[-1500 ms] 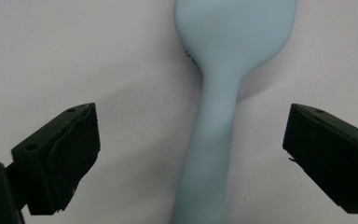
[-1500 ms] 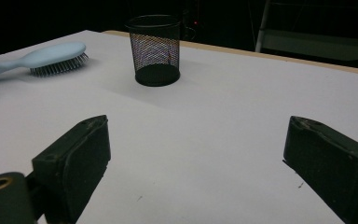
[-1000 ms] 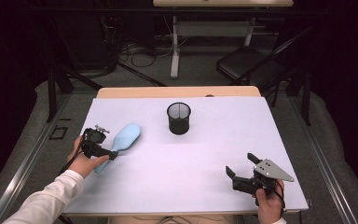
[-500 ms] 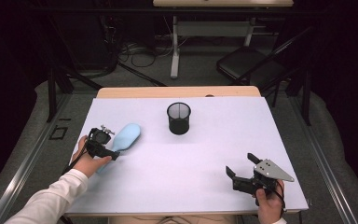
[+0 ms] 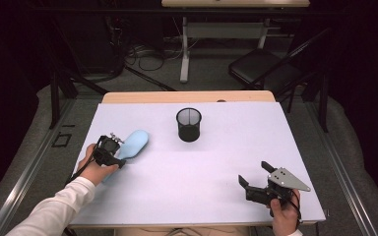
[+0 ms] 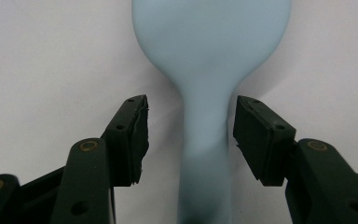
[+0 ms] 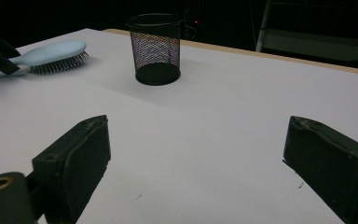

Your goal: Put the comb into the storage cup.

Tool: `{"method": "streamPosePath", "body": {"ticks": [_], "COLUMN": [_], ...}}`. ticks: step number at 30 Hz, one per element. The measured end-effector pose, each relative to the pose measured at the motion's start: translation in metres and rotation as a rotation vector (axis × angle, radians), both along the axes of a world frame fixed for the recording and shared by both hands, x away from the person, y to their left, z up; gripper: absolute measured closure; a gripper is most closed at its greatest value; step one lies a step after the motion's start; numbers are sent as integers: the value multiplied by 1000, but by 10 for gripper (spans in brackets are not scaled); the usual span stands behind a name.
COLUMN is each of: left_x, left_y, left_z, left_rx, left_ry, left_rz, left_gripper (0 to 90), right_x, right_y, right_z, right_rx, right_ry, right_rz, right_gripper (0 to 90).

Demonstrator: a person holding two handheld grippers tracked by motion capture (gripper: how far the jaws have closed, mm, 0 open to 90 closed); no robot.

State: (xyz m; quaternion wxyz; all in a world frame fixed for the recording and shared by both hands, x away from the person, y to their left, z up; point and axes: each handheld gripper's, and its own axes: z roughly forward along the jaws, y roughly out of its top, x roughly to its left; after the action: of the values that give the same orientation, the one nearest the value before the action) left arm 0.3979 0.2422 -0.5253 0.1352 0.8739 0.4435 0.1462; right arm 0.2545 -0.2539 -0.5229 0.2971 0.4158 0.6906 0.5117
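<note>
Looking down from the high view, the light blue hairbrush (image 5: 132, 143) lies on the left part of the table (image 5: 216, 167), its broad head pointing up and right toward the black mesh cup (image 5: 189, 124), its handle running back down-left into the left hand-held gripper (image 5: 112, 149). The long axis of the hairbrush thus lines up with that gripper's reach. The right hand-held gripper (image 5: 255, 179) rests well apart at the table's near right corner, so the left hand (image 5: 94, 166) is by far the nearer one.

Along the left gripper view, the hairbrush handle (image 6: 204, 154) runs straight up the middle between the two black jaws, widening into the head at the top. The left hand-held gripper (image 6: 190, 140) has just been closing, with the handle between its jaws, yet a strip of white table still shows on either side of the handle: the pads (image 6: 133, 135) straddle it without pressing. My judgement is that the grasp needs only a further squeeze across the handle, square to its length.

From the right gripper view, the right hand-held gripper (image 7: 196, 154) stands spread wide with nothing but bare table between its jaws. Far off at upper left lies the hairbrush (image 7: 56, 56), bristles down, with the mesh cup (image 7: 156, 49) upright to its right.
</note>
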Motion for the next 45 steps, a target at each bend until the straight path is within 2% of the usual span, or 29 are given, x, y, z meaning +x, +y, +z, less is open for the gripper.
{"method": "streamPosePath", "body": {"ticks": [2,8,13,27,34,45], "left_x": [1,2,5,9,10,11], "left_y": [0,-1,0,3,2,1], "left_z": [-1,-3,-6,-7,-7,-7], "left_rx": [-5,2,-13,-57,-57,-74], "left_ry": [6,16,39,43,39,46], "left_rz": [-9,-5,-5,4,-5,-16], "left_gripper": [495,514,549,579,586,647], "right_x": [0,0,0,0,0,0], "right_y": [0,0,0,0,0,0], "right_z": [0,0,0,0,0,0], "right_rx": [-1,0,-1,-2,-1,-2], "right_ry": [1,-1,-1,2,3,0], "right_rz": [0,4,5,5,7,7], "right_gripper": [72,72,73,76,76,76]}}
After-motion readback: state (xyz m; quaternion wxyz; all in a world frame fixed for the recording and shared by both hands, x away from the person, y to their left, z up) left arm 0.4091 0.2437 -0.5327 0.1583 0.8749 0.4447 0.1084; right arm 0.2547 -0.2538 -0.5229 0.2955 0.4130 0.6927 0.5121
